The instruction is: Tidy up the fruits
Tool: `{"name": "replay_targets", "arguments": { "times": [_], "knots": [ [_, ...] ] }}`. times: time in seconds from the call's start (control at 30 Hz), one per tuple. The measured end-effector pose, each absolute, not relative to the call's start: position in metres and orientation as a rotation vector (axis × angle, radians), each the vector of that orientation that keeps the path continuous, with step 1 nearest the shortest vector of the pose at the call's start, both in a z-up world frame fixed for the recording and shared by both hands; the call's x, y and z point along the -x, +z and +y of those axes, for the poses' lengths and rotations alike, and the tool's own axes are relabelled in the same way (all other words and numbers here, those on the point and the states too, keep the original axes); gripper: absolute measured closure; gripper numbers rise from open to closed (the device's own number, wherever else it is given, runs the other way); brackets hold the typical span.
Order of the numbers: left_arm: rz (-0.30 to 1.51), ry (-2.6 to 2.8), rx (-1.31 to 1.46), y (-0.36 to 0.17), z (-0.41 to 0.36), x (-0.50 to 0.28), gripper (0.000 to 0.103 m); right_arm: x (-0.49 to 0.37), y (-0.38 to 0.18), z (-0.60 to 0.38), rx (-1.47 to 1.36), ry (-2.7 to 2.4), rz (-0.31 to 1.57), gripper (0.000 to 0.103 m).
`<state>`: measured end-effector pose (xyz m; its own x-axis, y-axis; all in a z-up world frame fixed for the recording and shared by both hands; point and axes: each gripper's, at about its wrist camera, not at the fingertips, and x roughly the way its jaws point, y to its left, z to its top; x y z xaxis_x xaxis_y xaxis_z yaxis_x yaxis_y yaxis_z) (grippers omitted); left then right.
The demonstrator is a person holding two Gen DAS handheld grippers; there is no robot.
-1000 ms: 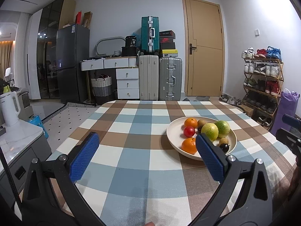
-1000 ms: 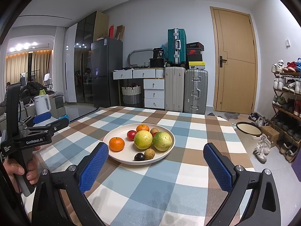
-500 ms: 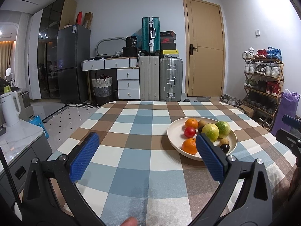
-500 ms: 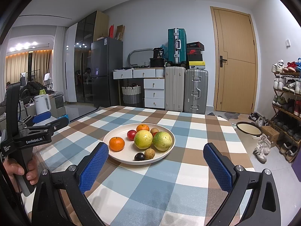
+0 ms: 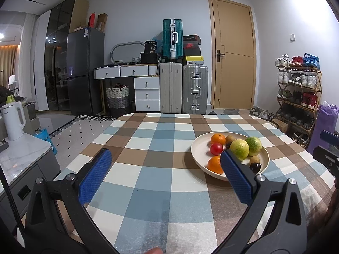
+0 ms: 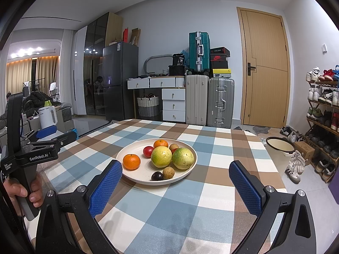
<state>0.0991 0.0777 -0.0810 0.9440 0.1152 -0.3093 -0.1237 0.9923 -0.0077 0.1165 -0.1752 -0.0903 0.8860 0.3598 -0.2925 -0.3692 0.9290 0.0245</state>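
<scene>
A white plate (image 6: 135, 148) of fruit sits on the checked table (image 6: 190, 201). It holds two oranges (image 6: 131, 161), a red tomato (image 6: 148, 151), two yellow-green citrus fruits (image 6: 161, 156), small brown fruits (image 6: 168, 172) and a dark plum (image 6: 157, 176). My right gripper (image 6: 174, 187) is open and empty, just in front of the plate. My left gripper (image 5: 165, 175) is open and empty, left of the plate (image 5: 197, 154); its right finger overlaps the near orange (image 5: 214, 164). The left gripper body also shows in the right wrist view (image 6: 38, 148).
The table's far edge faces suitcases (image 5: 183, 89), white drawers (image 5: 147, 94) and a door (image 5: 233, 55). A shoe rack (image 5: 296, 97) stands at the right, a white kettle (image 5: 13, 120) on a counter at the left, and a bucket (image 6: 279, 146) on the floor.
</scene>
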Motion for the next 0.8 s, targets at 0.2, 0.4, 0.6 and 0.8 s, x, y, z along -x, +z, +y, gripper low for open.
{"name": "replay_targets", "arguments": {
  "times": [0.2,0.4,0.6,0.8],
  "knots": [
    [0.314,0.121,0.027,-0.0801,0.0776,-0.0984,0.001,-0.1169,-0.0906,-0.1751,0.032,0.379,0.298,0.000],
    [0.314,0.121,0.027,-0.0808,0.0781,-0.0986,0.001,-0.1169,-0.0906,-0.1749,0.032,0.379,0.298,0.000],
    [0.314,0.121,0.027,-0.0808,0.0780,-0.0986,0.001,-0.1165,-0.0904,-0.1751,0.032,0.379,0.298,0.000],
    [0.315,0.121,0.027,-0.0800,0.0776,-0.0983,0.001,-0.1165,-0.0904,-0.1751,0.032,0.379,0.298,0.000]
  ]
}}
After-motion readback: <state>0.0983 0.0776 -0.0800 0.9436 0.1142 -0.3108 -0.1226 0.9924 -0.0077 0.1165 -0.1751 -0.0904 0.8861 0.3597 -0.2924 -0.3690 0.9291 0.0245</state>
